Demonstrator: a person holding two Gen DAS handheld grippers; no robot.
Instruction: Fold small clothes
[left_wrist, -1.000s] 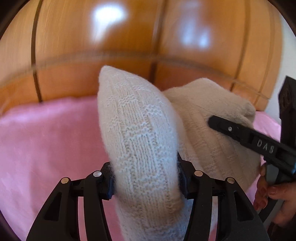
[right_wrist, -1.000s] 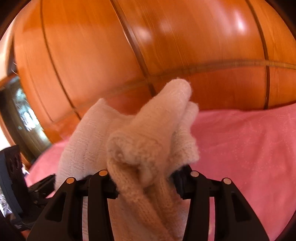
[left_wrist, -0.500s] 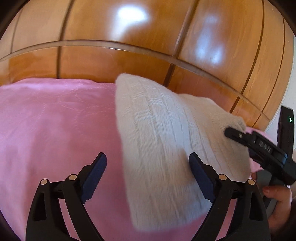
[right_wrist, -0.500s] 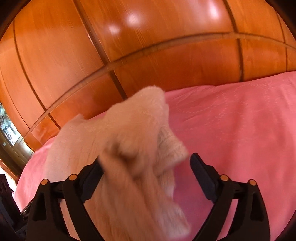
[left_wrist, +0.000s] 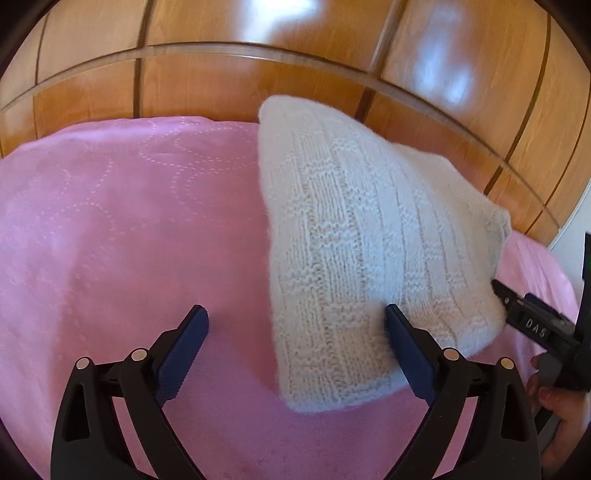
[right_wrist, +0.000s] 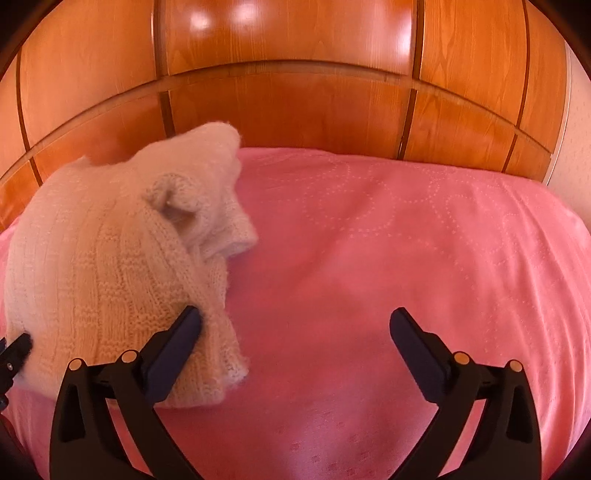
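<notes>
A folded cream knitted garment (left_wrist: 362, 251) lies on the pink bedspread (left_wrist: 122, 236). In the left wrist view my left gripper (left_wrist: 295, 328) is open and empty, with its right finger over the garment's near edge. The right gripper's black finger (left_wrist: 532, 325) shows at the garment's right side. In the right wrist view the garment (right_wrist: 110, 258) lies bunched at the left, with a sleeve end sticking up. My right gripper (right_wrist: 295, 328) is open and empty, its left finger at the garment's near right corner.
A glossy wooden headboard (right_wrist: 295, 99) stands behind the bed. Pink bedspread (right_wrist: 406, 258) stretches to the right of the garment. A white wall strip (right_wrist: 576, 122) shows at the far right. A hand (left_wrist: 557, 398) holds the right gripper.
Both grippers were shut on the garment and held it up. They have opened and let it go, and it now lies on the bedspread. Both grippers have drawn back.
</notes>
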